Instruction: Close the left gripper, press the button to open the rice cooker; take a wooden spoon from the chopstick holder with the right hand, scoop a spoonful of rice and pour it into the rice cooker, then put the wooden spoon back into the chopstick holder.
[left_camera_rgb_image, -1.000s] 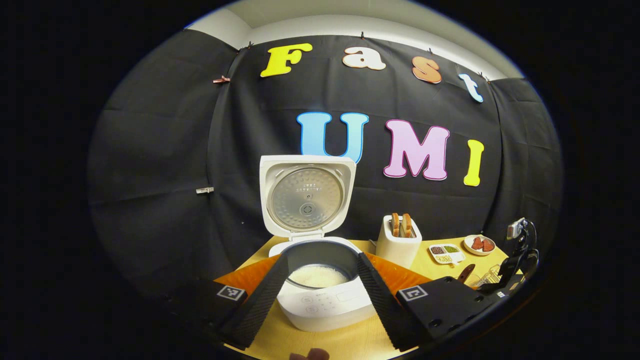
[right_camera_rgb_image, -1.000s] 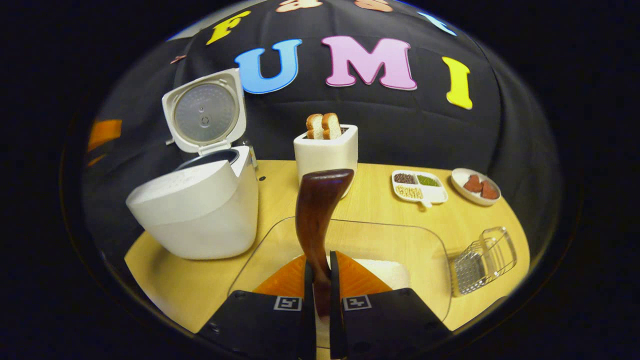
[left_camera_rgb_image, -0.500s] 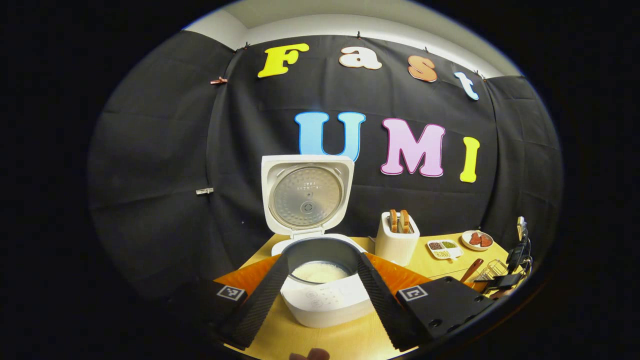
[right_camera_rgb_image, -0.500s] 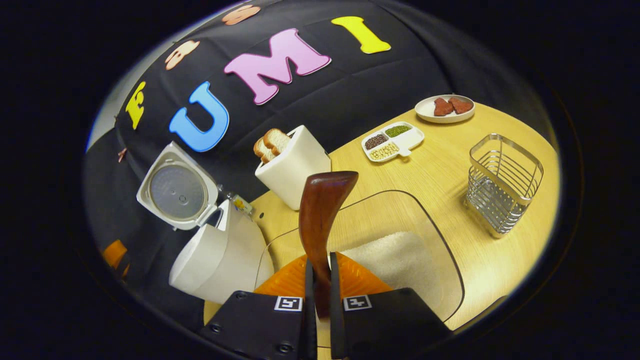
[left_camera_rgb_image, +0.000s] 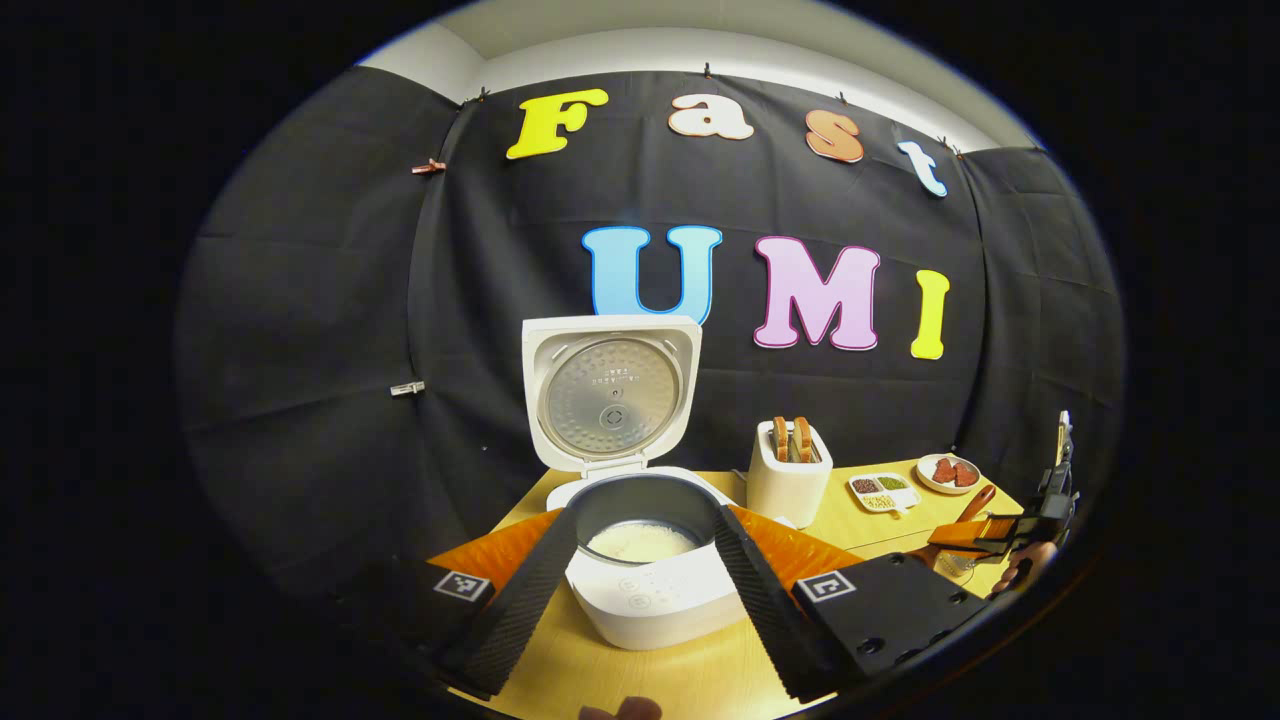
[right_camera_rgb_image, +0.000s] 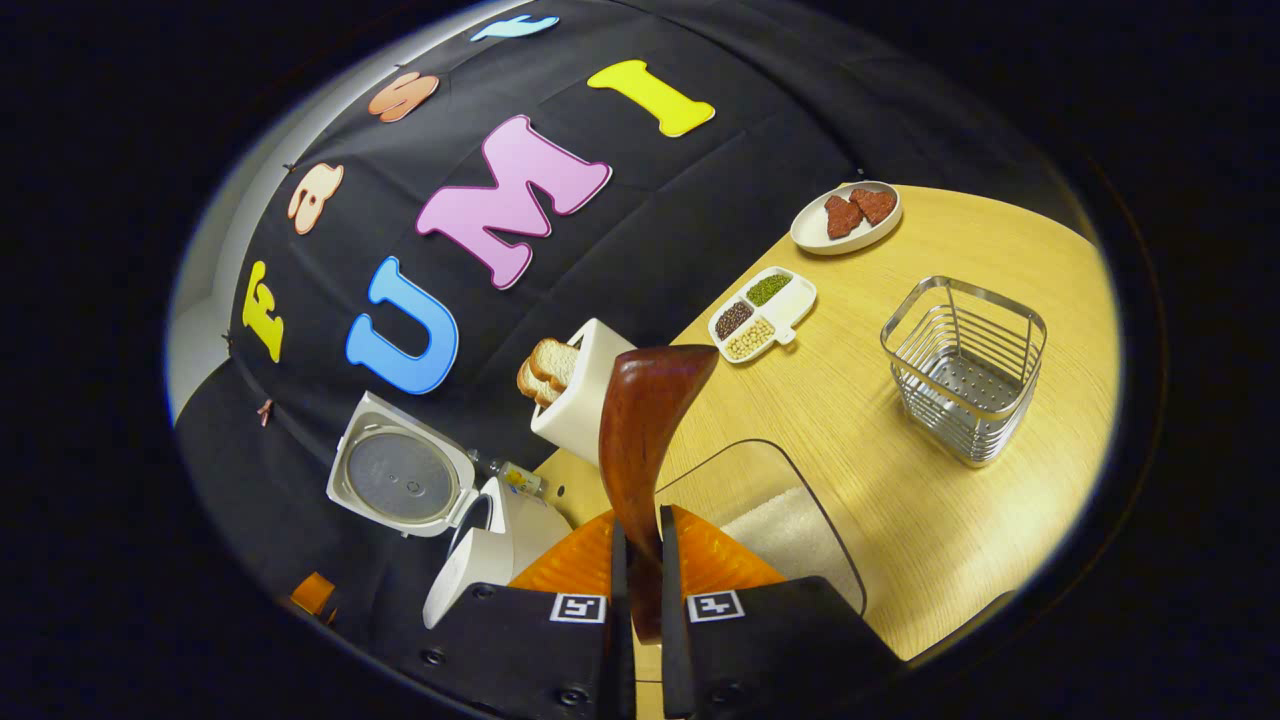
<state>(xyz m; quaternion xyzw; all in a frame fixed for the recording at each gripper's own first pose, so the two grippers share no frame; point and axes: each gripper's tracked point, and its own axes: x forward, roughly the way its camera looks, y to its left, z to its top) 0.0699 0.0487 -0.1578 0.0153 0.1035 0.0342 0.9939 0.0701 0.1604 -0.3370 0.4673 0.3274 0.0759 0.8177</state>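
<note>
White rice cooker (left_camera_rgb_image: 640, 560) on the wooden table (left_camera_rgb_image: 690, 680) with lid raised and rice in its pot, framed by the spread fingers of the left gripper (left_camera_rgb_image: 640, 600), right gripper (right_camera_rgb_image: 640, 590) pinching the wooden spoon (right_camera_rgb_image: 640, 430) by its handle over a clear rice tray (right_camera_rgb_image: 790, 520), wire chopstick holder (right_camera_rgb_image: 965, 365) standing well to the right.

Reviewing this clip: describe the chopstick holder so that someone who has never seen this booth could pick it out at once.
Start from the yellow wooden table. Toward its right side in the right gripper view, apart from the small food dishes by the wall, stands the chopstick holder. It is the one see-through metal wire basket, squarish and open-topped, with nothing standing in it.
</note>
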